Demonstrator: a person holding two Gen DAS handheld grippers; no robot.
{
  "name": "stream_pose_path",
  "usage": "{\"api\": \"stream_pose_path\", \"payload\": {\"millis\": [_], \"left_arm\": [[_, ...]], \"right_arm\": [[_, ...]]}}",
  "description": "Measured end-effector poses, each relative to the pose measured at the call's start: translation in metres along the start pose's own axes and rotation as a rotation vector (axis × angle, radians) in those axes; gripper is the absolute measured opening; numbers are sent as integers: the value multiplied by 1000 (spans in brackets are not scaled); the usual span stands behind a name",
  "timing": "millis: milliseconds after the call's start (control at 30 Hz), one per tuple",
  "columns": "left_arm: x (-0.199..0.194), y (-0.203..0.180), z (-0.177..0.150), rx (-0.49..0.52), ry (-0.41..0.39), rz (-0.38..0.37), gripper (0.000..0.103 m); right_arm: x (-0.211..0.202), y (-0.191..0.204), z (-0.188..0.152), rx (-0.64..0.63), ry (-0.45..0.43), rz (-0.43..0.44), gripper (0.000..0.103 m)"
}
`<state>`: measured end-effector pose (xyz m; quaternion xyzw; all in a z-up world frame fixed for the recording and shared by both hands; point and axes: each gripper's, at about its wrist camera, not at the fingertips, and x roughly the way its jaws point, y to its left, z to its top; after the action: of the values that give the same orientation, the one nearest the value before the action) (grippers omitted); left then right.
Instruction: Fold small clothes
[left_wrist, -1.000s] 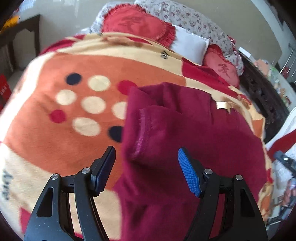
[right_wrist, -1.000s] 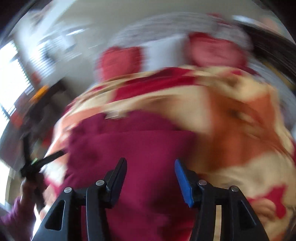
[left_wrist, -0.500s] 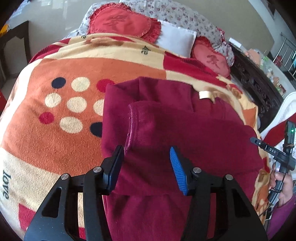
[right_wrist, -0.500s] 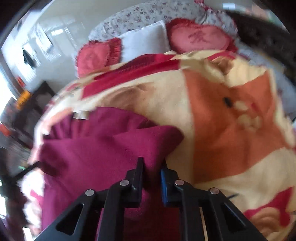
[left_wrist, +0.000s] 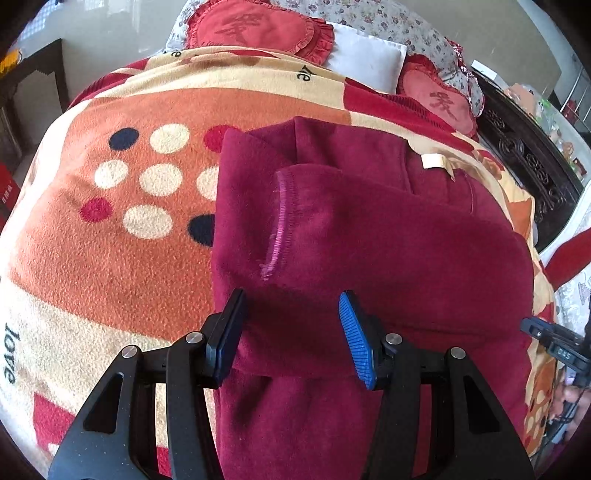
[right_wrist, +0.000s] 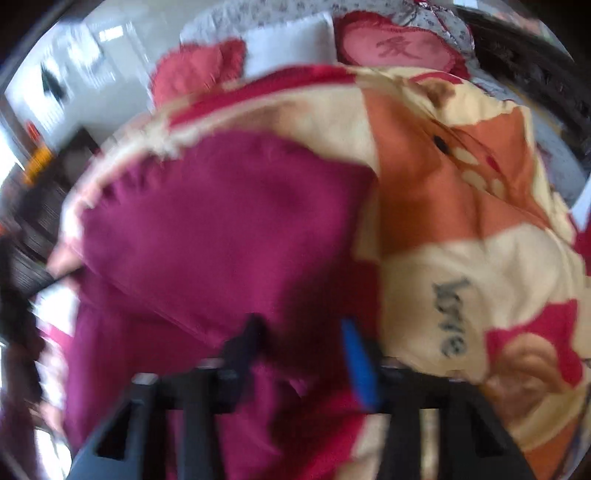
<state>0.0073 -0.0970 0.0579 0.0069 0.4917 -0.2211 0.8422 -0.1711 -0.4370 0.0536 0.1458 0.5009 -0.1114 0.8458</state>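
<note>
On blanket (left_wrist: 110, 258) | garment (left_wrist: 369, 258) is lying part-folded, more folds pending | left gripper (left_wrist: 291, 328) is gaping wide, empty | right gripper (right_wrist: 303, 354) is gaping too, blurred.

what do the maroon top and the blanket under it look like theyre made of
The maroon top looks like soft fleece or brushed knit: matte, fuzzy nap, with an overlock-stitched hem. The blanket looks like plush fleece too, its nubby pile showing in the orange and cream print. Exact fibres can't be told.

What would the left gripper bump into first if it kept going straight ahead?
Probably the folded maroon garment. The left gripper is open, with that cloth lying right between and ahead of its fingers, though depth is hard to judge.
</note>
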Motion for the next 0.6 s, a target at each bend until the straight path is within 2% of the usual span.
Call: {"api": "stream_pose_path", "payload": {"millis": [67, 133, 200, 267, 333, 433, 600], "left_arm": [[-2, -2, -3, 8, 6, 14, 52], [-10, -3, -4, 17, -17, 17, 52], [-20, -5, -3, 28, -58, 31, 52], [-24, -7, 1, 38, -97, 49, 54], [-20, -8, 6, 30, -97, 57, 55], [-9, -10, 10, 11, -90, 62, 55], [15, -10, 11, 7, -40, 94, 55]], "right_arm": [[4, -17, -5, 84, 8, 48, 34], [-9, -20, -6, 92, -5, 43, 34], [-27, -20, -4, 102, -50, 26, 34], [-44, -18, 6, 111, -115, 58, 34], [-50, -5, 16, 78, -161, 73, 34], [-35, 19, 32, -4, -169, 39, 34], [11, 17, 57, 8, -142, -38, 34]]}}
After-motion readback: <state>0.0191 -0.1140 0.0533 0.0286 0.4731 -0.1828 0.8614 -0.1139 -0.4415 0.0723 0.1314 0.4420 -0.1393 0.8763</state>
